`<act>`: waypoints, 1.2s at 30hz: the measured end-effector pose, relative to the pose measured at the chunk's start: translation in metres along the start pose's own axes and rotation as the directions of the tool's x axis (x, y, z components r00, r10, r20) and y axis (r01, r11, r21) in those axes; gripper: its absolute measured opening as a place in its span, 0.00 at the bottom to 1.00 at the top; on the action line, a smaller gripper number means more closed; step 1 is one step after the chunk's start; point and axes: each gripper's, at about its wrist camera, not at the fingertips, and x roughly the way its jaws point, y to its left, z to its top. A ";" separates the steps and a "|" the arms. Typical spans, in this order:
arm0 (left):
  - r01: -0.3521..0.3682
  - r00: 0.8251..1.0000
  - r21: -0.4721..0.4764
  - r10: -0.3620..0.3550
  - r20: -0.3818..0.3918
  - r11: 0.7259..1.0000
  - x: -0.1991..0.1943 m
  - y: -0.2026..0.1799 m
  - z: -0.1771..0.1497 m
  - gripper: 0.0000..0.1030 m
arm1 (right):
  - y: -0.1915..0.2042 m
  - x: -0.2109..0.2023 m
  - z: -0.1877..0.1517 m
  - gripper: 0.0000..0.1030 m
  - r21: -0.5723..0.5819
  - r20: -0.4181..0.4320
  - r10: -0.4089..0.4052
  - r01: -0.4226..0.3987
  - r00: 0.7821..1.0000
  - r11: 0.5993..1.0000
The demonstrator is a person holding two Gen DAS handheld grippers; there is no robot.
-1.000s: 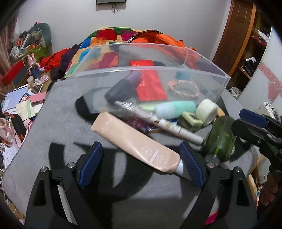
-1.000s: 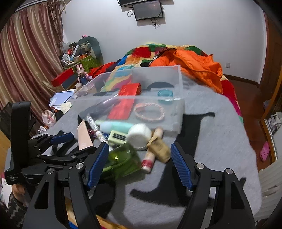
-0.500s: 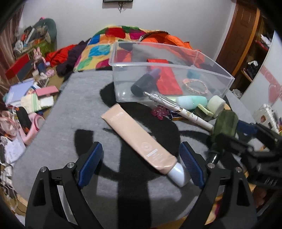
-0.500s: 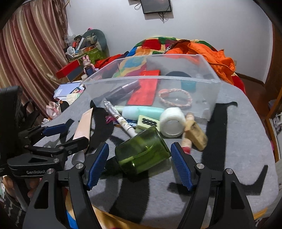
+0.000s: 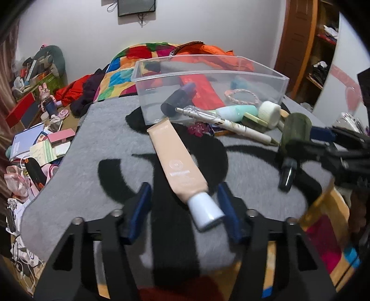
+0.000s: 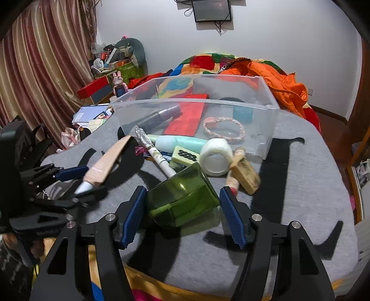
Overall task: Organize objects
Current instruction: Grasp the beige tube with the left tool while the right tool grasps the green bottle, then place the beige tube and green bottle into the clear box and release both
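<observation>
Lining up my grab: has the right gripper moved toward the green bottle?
Yes. The right gripper has closed in from short of the clear bin; its open fingers now flank the green bottle.

We see a plain white wall with a black screen, striped red-gold curtains at left, and a brown wooden door.

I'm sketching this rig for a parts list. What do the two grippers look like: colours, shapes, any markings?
Both match. The left gripper and right gripper have matte black frames with triangular cut-outs, silver round bolts at the joints, and flat dark-blue ribbed pads on the fingers. Seen from the right wrist camera, the left one's black body carries small pale lettering, too blurred to read. No cables or sleeves show.
</observation>
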 end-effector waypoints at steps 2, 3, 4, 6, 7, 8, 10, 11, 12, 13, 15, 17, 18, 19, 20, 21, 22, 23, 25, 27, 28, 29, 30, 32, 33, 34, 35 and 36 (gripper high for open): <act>0.009 1.000 0.001 -0.009 0.004 1.000 -0.004 0.003 -0.004 0.44 | -0.005 -0.002 -0.003 0.60 0.008 0.006 -0.003 0.003 1.000 1.000; 0.012 1.000 -0.002 -0.012 0.003 1.000 -0.005 0.004 -0.004 0.43 | -0.007 -0.002 -0.004 0.59 0.018 0.004 0.003 -0.003 1.000 1.000; 0.012 1.000 -0.006 -0.012 0.002 1.000 -0.005 0.005 -0.004 0.42 | -0.009 -0.003 -0.005 0.59 0.028 0.004 0.011 -0.011 1.000 1.000; 0.005 1.000 -0.008 -0.005 -0.002 1.000 -0.005 0.004 -0.002 0.43 | -0.011 -0.004 -0.006 0.59 0.046 0.004 0.022 -0.023 1.000 0.999; -0.007 1.000 -0.011 0.007 -0.005 1.000 -0.003 0.002 0.000 0.47 | -0.011 -0.004 -0.005 0.59 0.050 0.002 0.025 -0.025 1.000 0.998; -0.014 1.000 -0.021 0.014 -0.009 1.000 -0.001 0.002 0.002 0.53 | -0.011 -0.004 -0.005 0.59 0.051 0.000 0.027 -0.027 1.000 0.998; -0.020 1.000 -0.039 0.019 -0.007 0.999 0.004 0.003 0.004 0.60 | -0.010 -0.005 -0.005 0.59 0.047 -0.002 0.028 -0.028 1.000 0.998; -0.022 1.000 -0.048 0.022 -0.003 0.999 0.007 0.003 0.004 0.60 | -0.009 -0.006 -0.005 0.59 0.044 -0.001 0.027 -0.027 1.000 0.999; -0.028 1.000 -0.054 0.028 0.008 0.998 0.007 0.003 0.005 0.59 | -0.008 -0.007 -0.005 0.59 0.042 0.001 0.025 -0.026 1.000 0.999; -0.031 0.999 -0.056 0.032 0.014 0.998 0.008 0.003 0.004 0.52 | -0.008 -0.007 -0.004 0.59 0.043 0.004 0.027 -0.027 1.000 0.999; -0.053 0.998 -0.051 0.055 0.030 0.997 0.006 0.000 0.002 0.35 | -0.007 -0.009 -0.003 0.59 0.047 0.011 0.030 -0.031 0.999 0.998; -0.072 0.997 -0.047 0.074 0.038 0.996 0.002 -0.001 0.001 0.22 | -0.007 -0.013 -0.002 0.59 0.049 0.024 0.029 -0.030 0.999 0.998; -0.079 0.996 -0.047 0.081 0.041 0.996 0.000 -0.001 0.000 0.21 | -0.006 -0.014 -0.001 0.59 0.049 0.028 0.029 -0.030 0.999 0.998; -0.082 0.995 -0.051 0.085 0.045 0.995 -0.002 -0.001 -0.002 0.21 | -0.006 -0.016 0.000 0.59 0.049 0.035 0.028 -0.030 0.999 0.998; -0.082 0.995 -0.055 0.085 0.046 0.995 -0.005 -0.001 -0.004 0.21 | -0.005 -0.017 0.001 0.59 0.049 0.039 0.029 -0.031 0.999 0.998; -0.081 0.995 -0.057 0.084 0.047 0.995 -0.007 -0.001 -0.005 0.21 | -0.005 -0.019 0.002 0.59 0.050 0.043 0.030 -0.033 0.999 0.998; -0.077 0.996 -0.061 0.080 0.050 0.995 -0.011 0.000 -0.007 0.21 | -0.005 -0.021 0.003 0.59 0.050 0.047 0.031 -0.033 0.998 0.998; -0.071 0.996 -0.066 0.074 0.051 0.995 -0.014 0.000 -0.008 0.21 | -0.005 -0.023 0.004 0.59 0.051 0.055 0.031 -0.034 0.998 0.998; -0.064 0.996 -0.072 0.068 0.061 0.995 -0.021 0.001 -0.009 0.21 | -0.006 -0.027 0.007 0.59 0.054 0.064 0.032 -0.035 0.997 0.998; -0.052 0.995 -0.078 0.058 0.081 0.996 -0.030 0.000 -0.007 0.21 | -0.006 -0.030 0.010 0.59 0.058 0.076 0.031 -0.035 0.997 0.998; -0.047 0.994 -0.078 0.055 0.092 0.996 -0.034 0.000 -0.005 0.21 | -0.007 -0.033 0.013 0.59 0.061 0.086 0.031 -0.036 0.996 0.998; -0.039 0.994 -0.078 0.047 0.103 0.996 -0.039 0.000 -0.003 0.21 | -0.008 -0.033 0.015 0.59 0.063 0.092 0.031 -0.037 0.995 0.997; -0.032 0.993 -0.077 0.040 0.115 0.997 -0.043 0.000 -0.001 0.21 | -0.009 -0.035 0.017 0.59 0.065 0.099 0.029 -0.036 0.995 0.997; -0.023 0.990 -0.071 0.032 0.135 0.997 -0.048 -0.002 0.006 0.21 | -0.011 -0.039 0.022 0.59 0.069 0.114 0.022 -0.030 0.993 0.997; -0.020 0.989 -0.069 0.030 0.144 0.997 -0.050 -0.004 0.009 0.21 | -0.012 -0.040 0.025 0.59 0.071 0.121 0.018 -0.027 0.993 0.997; -0.015 0.988 -0.065 0.025 0.156 0.998 -0.052 -0.005 0.014 0.21 | -0.014 -0.042 0.029 0.59 0.073 0.130 0.013 -0.022 0.991 0.997; -0.012 0.986 -0.063 0.022 0.166 0.998 -0.054 -0.005 0.019 0.21 | -0.014 -0.043 0.031 0.59 0.073 0.136 0.008 -0.018 0.991 0.997; -0.007 0.984 -0.061 0.018 0.178 0.998 -0.057 -0.006 0.024 0.21 | -0.016 -0.045 0.035 0.59 0.074 0.144 0.001 -0.012 0.990 0.997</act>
